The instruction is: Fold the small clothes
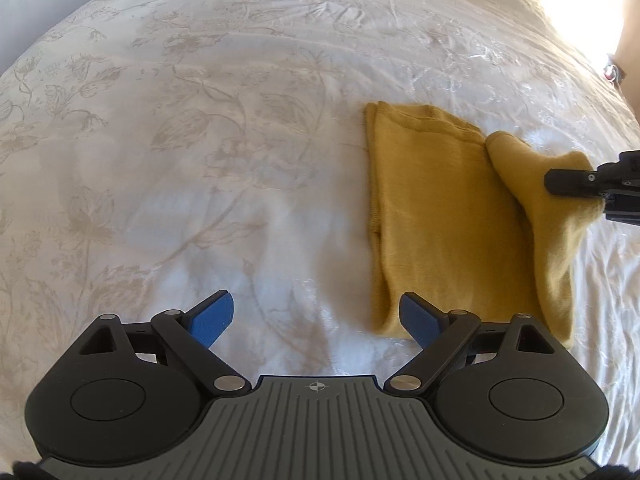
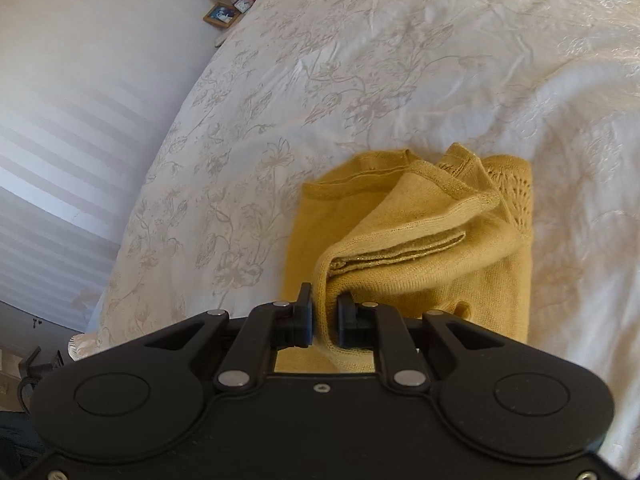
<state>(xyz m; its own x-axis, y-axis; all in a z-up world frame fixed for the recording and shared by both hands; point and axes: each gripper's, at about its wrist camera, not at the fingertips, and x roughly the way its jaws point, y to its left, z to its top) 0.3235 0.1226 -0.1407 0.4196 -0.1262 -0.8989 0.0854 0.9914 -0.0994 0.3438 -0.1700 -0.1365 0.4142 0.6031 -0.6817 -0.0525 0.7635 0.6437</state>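
A mustard-yellow knitted garment (image 1: 440, 216) lies folded lengthwise on the white floral bedspread (image 1: 200, 160). My left gripper (image 1: 316, 316) is open and empty, its blue pads just left of the garment's near corner. My right gripper (image 2: 325, 312) is shut on a folded edge of the garment (image 2: 420, 240) and holds that part lifted above the rest. The right gripper also shows in the left wrist view (image 1: 576, 182) at the garment's right side.
The bedspread (image 2: 360, 60) fills both views, wrinkled at the right. A nightstand with a picture frame (image 2: 222, 14) and a lamp stands past the bed's far edge. A wall (image 2: 80, 120) runs along the bed's left side.
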